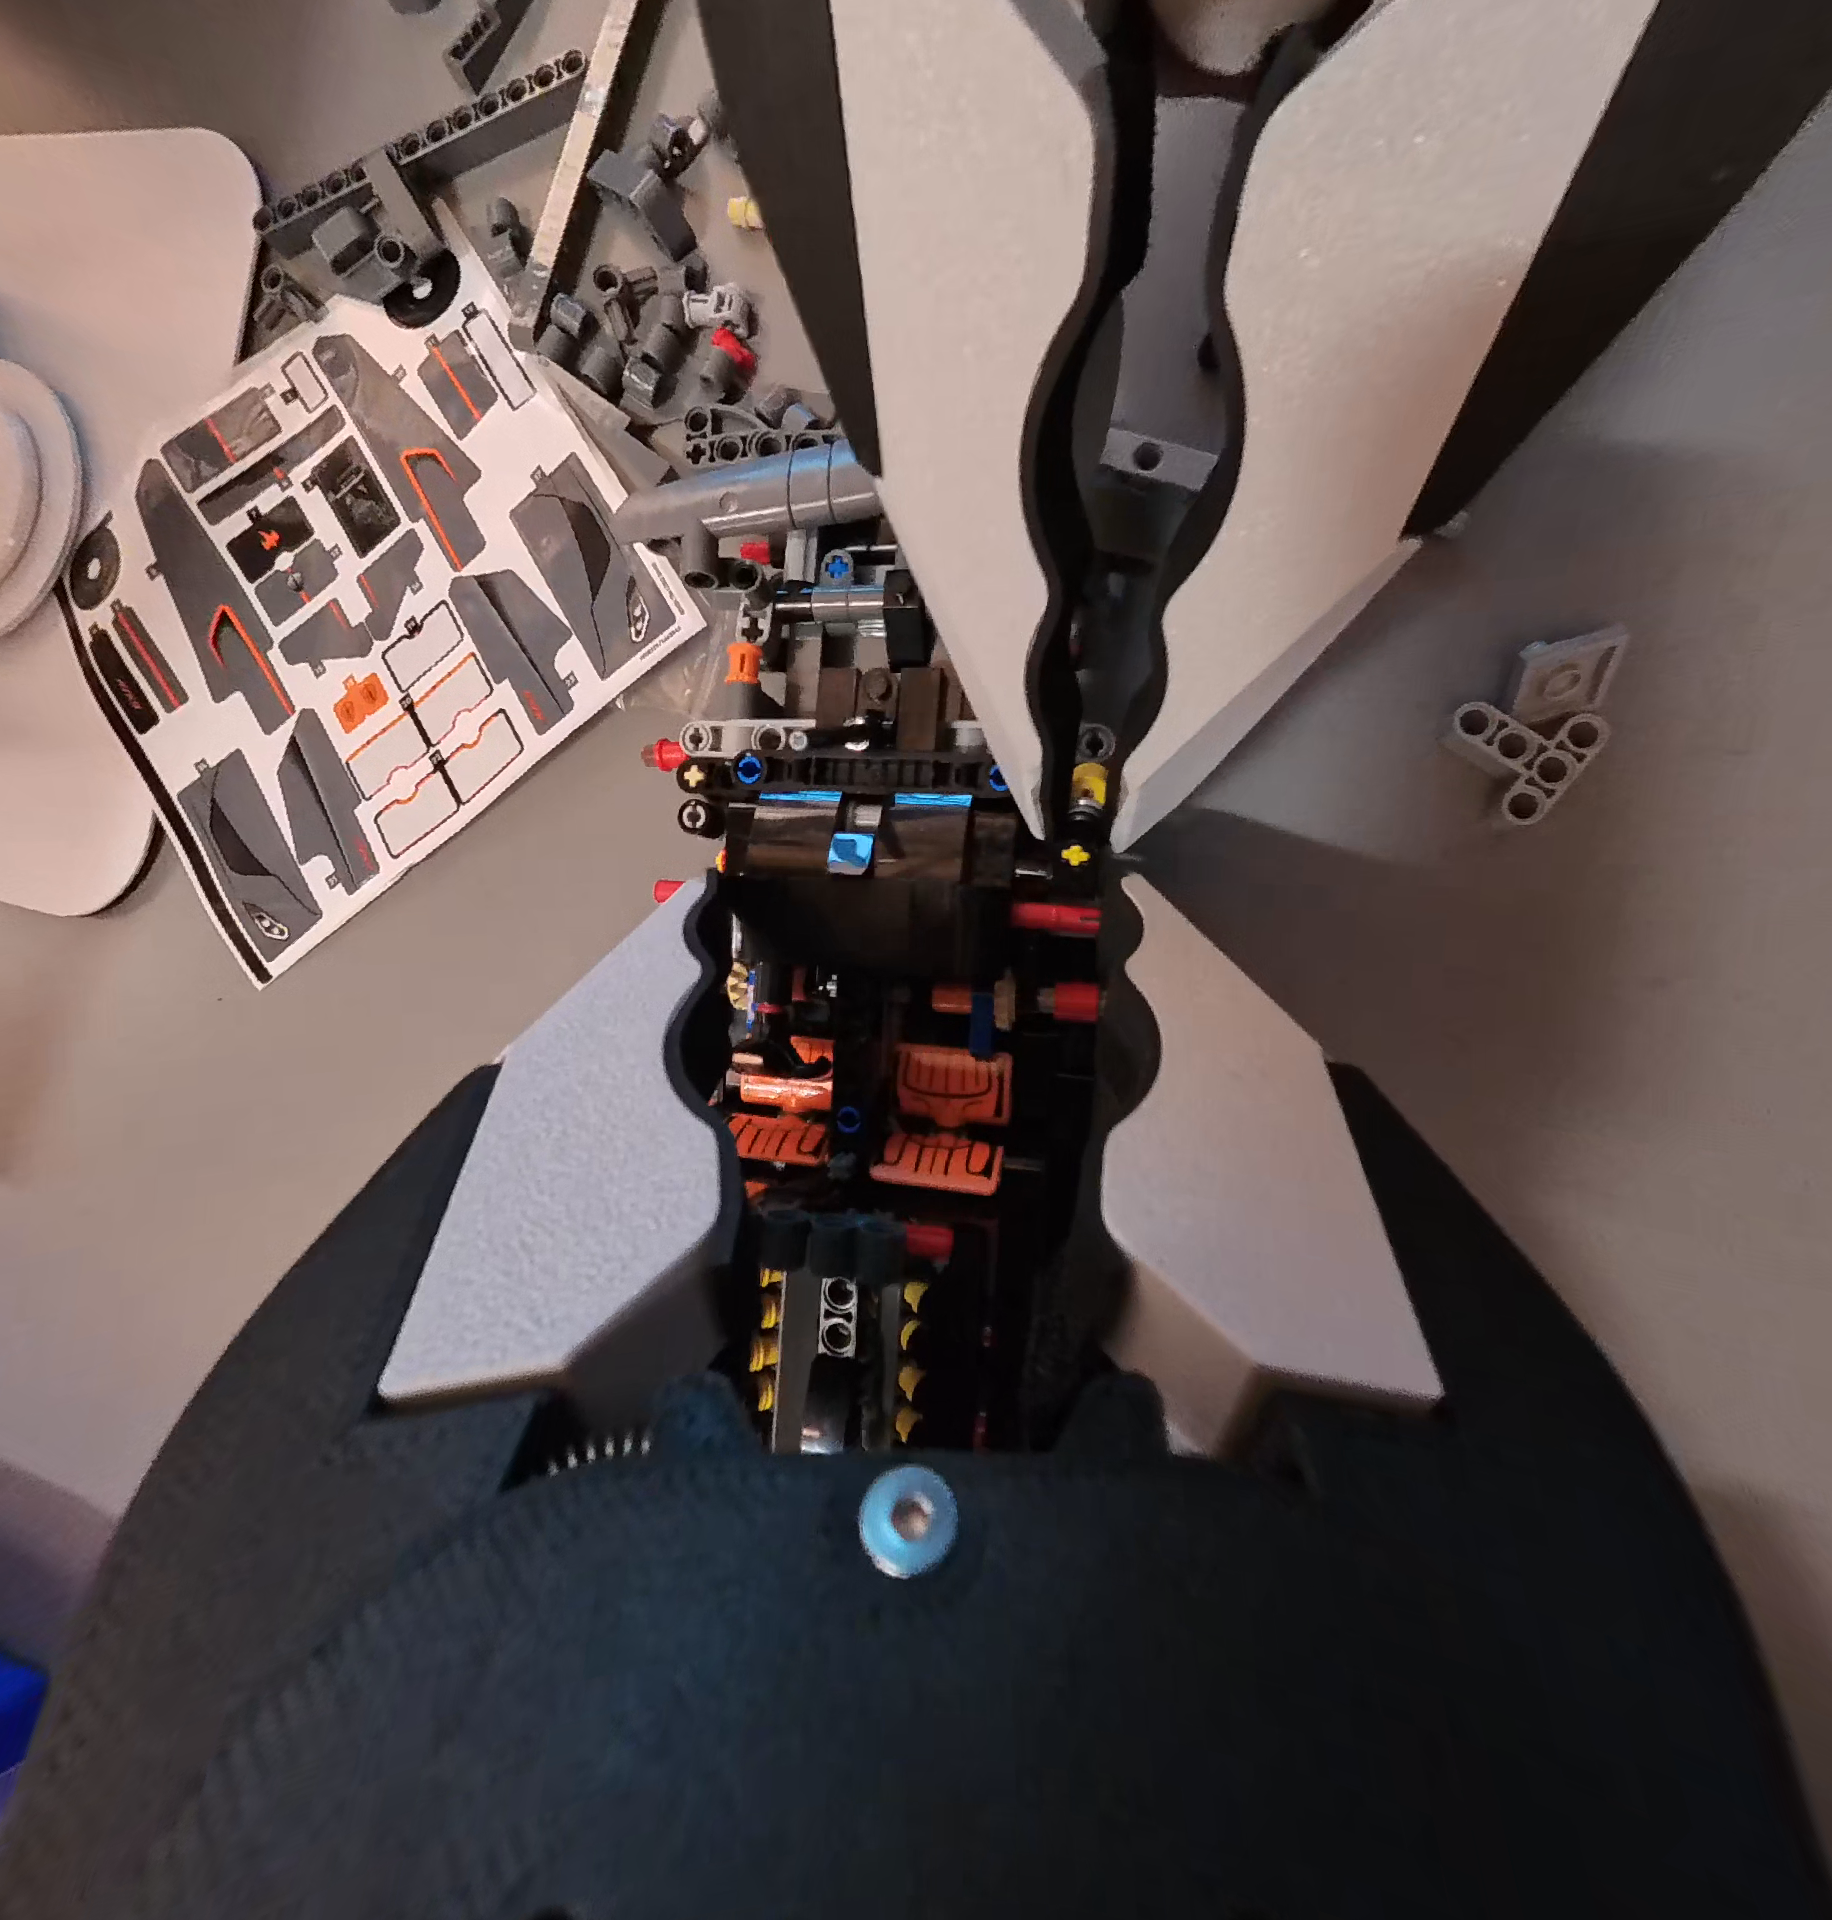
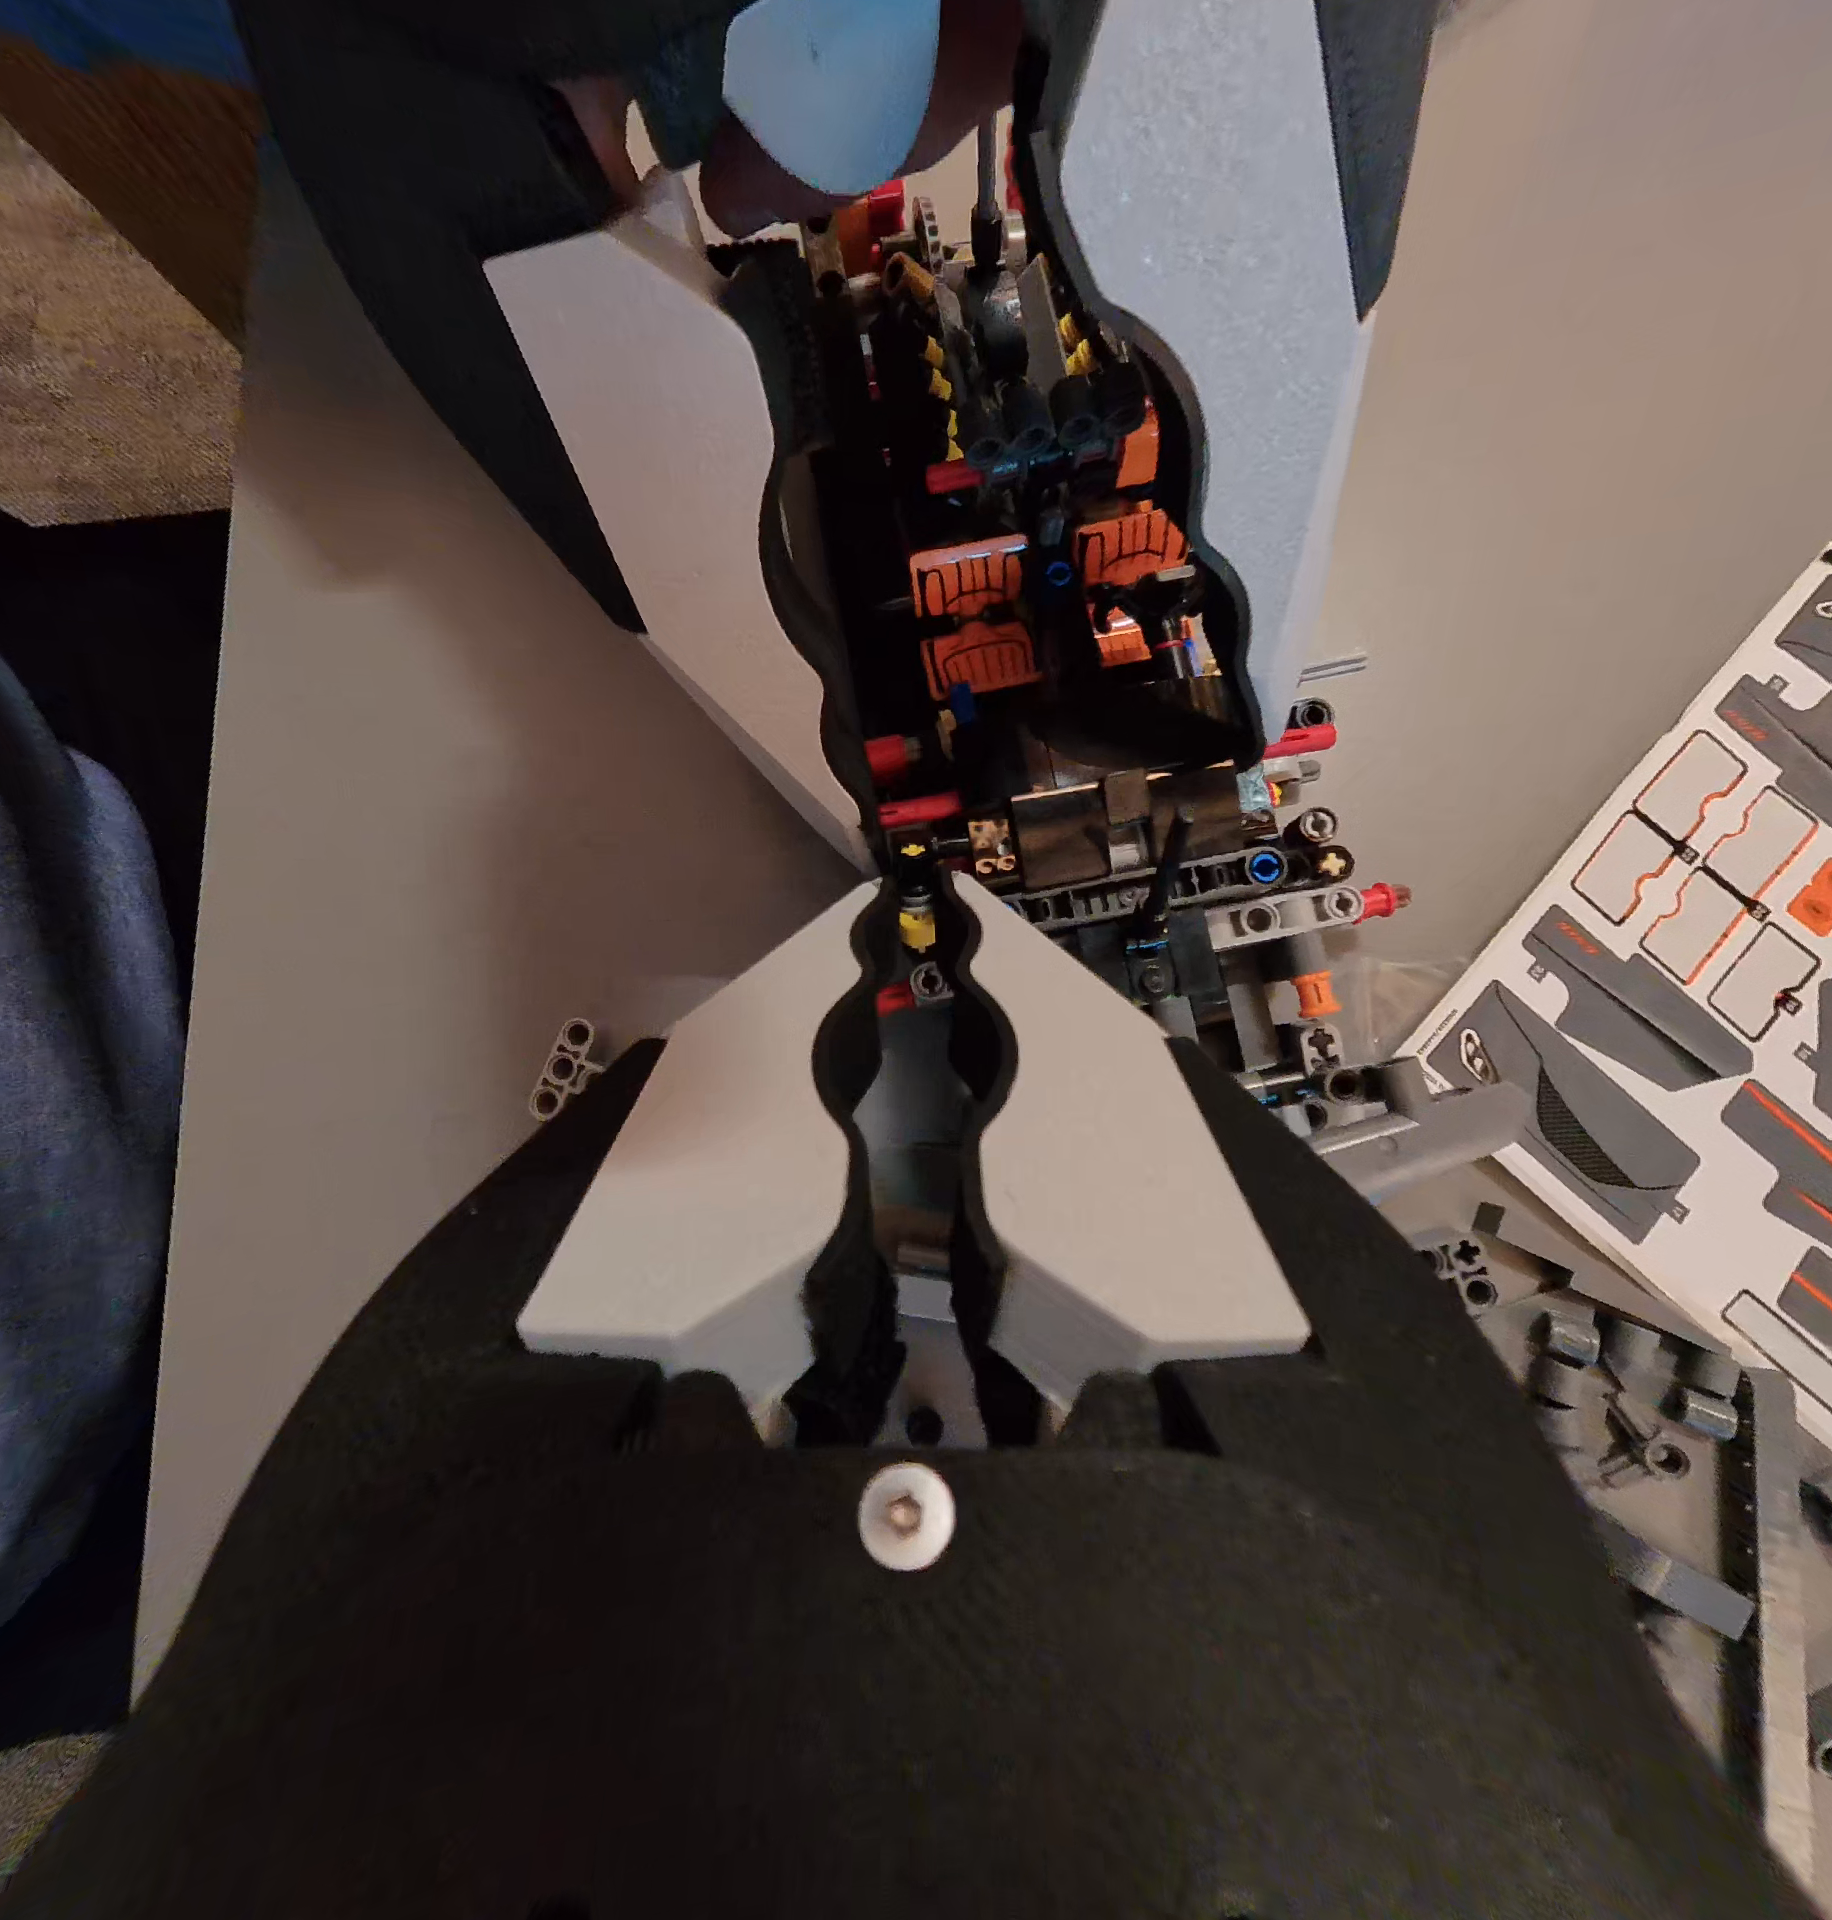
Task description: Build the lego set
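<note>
The lego car chassis (image 1: 870, 904) is black with orange seats (image 1: 948, 1086) and red pins. My left gripper (image 1: 917, 894) is shut on the chassis sides and holds it lengthwise between the pads. In the right wrist view the chassis (image 2: 1037, 623) sits in the left gripper (image 2: 1057, 790), which comes from the top. My right gripper (image 2: 917, 883) is shut on a small grey part with a yellow pin (image 2: 917, 925). The pin's tip touches the chassis corner at a yellow cross hole (image 1: 1075, 855). The right gripper (image 1: 1078, 836) enters the left wrist view from above.
A sticker sheet (image 1: 372, 623) lies left of the chassis and shows in the right wrist view (image 2: 1670, 987). A pile of loose dark grey parts (image 1: 631, 312) lies beyond it. A light grey angled beam (image 1: 1535, 748) lies alone. The table edge (image 2: 216, 935) runs along the left. Less than 4 cm separates the two grippers' tips.
</note>
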